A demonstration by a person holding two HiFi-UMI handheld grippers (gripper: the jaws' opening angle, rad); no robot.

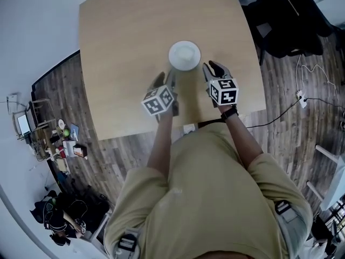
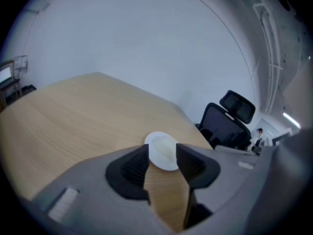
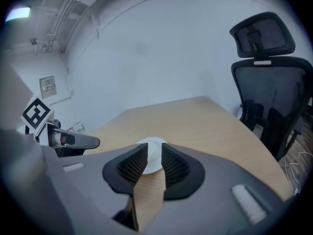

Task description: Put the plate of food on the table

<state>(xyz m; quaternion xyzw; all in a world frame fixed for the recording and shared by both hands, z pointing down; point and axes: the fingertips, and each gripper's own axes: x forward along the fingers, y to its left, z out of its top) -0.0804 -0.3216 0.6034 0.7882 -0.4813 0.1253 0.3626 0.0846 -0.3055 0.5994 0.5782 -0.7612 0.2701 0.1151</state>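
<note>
Nearest the head camera is the person's tan shirt [image 1: 210,188], with both forearms reaching out over the near edge of the worktop [image 1: 124,47]. Beyond them the plate [image 1: 185,55] sits flat on the wood, roughly mid-worktop and well away from every edge. It carries a pale mound of food [image 2: 165,148] that I cannot identify from here.

From my seat, the left hand-held gripper [image 1: 171,75] has its jaws wide apart. Its own view shows bare wood in the gap and the plate just past the tips. Its tips sit just beside the plate's near-left rim; I cannot tell whether they graze it. The right hand-held gripper [image 1: 212,68] is also parted, though more narrowly, and holds nothing. Through its gap I see the plate's rim a little beyond the pads. It sits just off the plate's near-right side.

I judge the placing itself done: the plate rests on the worktop and neither gripper clamps it. The step in hand looks like the let-go and retreat. What I would call for next is drawing both grippers straight back toward the near edge, jaws kept parted. That way neither tip catches the rim and drags or tips the plate.
</note>
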